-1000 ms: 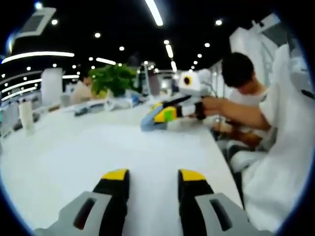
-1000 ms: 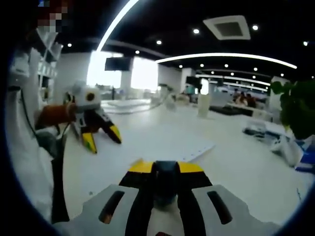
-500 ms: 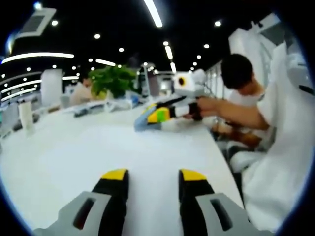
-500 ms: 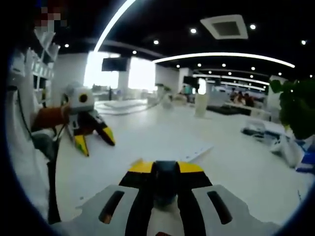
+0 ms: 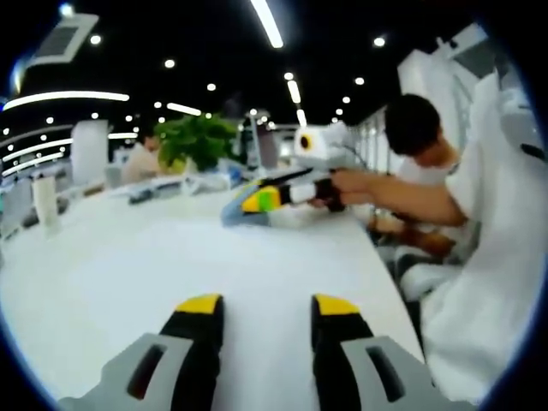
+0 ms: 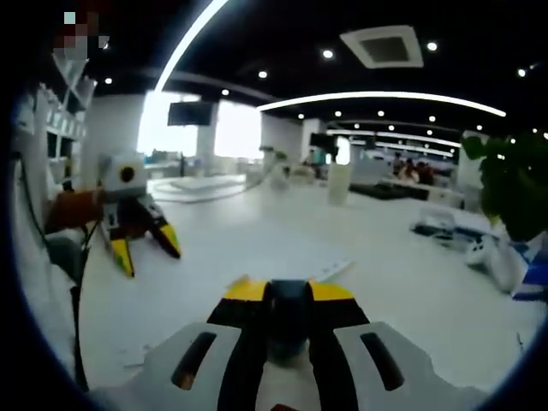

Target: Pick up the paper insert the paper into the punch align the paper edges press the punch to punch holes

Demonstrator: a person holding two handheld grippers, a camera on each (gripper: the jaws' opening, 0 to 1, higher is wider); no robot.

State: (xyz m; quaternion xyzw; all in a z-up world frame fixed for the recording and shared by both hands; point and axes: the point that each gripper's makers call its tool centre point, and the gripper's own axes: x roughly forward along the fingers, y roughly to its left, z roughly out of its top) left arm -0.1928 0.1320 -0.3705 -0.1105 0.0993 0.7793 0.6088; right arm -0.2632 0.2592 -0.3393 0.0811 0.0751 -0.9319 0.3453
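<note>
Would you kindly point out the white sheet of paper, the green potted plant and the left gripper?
white sheet of paper [image 6: 330,271], right gripper view, far corner.
green potted plant [image 5: 199,139], left gripper view, leaves.
left gripper [image 6: 144,249], right gripper view, between its yellow tips.

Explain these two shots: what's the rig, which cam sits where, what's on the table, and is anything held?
There is no robot here. A person holds a pair of hand-held tongs in each hand, and a fisheye camera rides on each pair, looking forward along its jaws.

In the left gripper view, the left tongs rise from the bottom with the jaws apart and nothing between them. In the right gripper view, the right tongs are closed on a dark object that is too blurred to name.

Both hover over a white table. On it lies a white paper sheet. A green plant stands at the far end.
</note>
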